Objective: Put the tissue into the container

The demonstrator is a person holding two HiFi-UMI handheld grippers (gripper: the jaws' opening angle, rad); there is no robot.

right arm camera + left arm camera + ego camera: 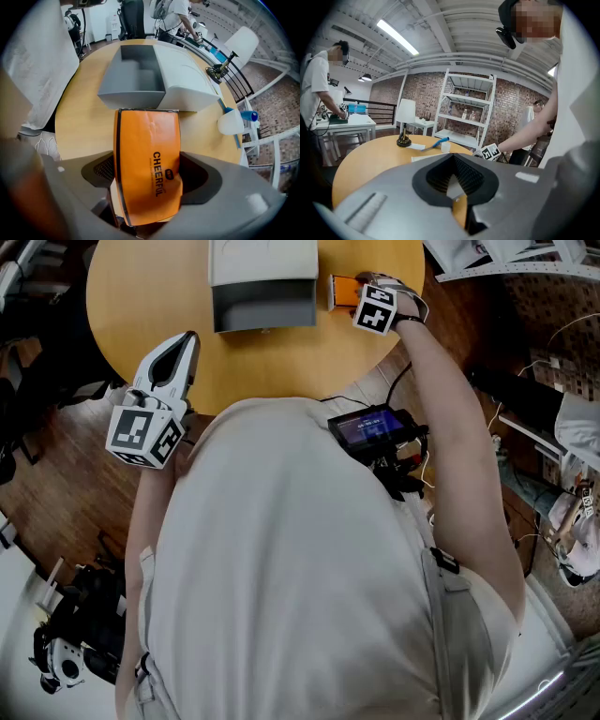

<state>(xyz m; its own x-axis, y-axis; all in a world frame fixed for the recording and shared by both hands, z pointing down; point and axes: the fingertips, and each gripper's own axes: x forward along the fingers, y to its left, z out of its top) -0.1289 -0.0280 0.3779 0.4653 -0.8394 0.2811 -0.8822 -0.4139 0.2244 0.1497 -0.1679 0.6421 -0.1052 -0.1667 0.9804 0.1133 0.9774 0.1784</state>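
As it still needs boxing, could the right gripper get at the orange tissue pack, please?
Likely yes: the right gripper has its open jaws either side of the orange tissue pack; nothing covers it.

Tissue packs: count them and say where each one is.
1. The orange tissue pack lies on the table between the right gripper's jaws, beside the grey container. No other shows; the container's inside is only partly seen.

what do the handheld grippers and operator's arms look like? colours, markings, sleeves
Left gripper and right gripper: pale grey shells, black ribbed jaw pads. Each carries a white cube with black square markers. Arms bare below a light short-sleeved shirt.
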